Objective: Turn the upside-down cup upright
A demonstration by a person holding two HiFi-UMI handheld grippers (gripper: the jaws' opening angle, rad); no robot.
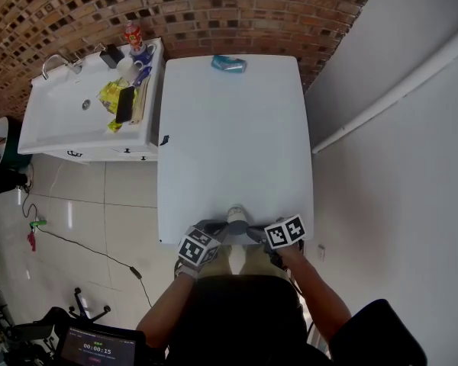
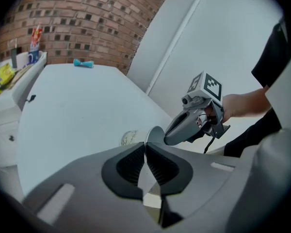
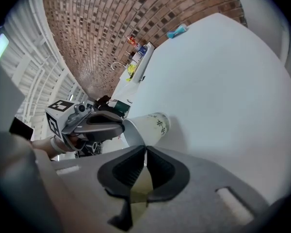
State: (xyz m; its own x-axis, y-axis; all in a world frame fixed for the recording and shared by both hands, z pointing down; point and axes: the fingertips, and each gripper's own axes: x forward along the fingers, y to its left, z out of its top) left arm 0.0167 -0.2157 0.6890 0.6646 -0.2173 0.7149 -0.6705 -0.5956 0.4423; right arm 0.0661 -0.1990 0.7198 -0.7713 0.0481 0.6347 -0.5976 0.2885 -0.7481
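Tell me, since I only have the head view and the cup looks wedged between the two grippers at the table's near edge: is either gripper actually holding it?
Observer: Yes. In the left gripper view, the left gripper is shut on the cup, with the thin rim pinched between its jaws.
Operator: And the right one?
Observer: The right gripper is also shut on the rim, as its own view shows. It grips a different spot from the left one.
Operator: Which way does the cup face?
Observer: It is tilted on its side. The mouth faces the grippers and the base points out over the table.
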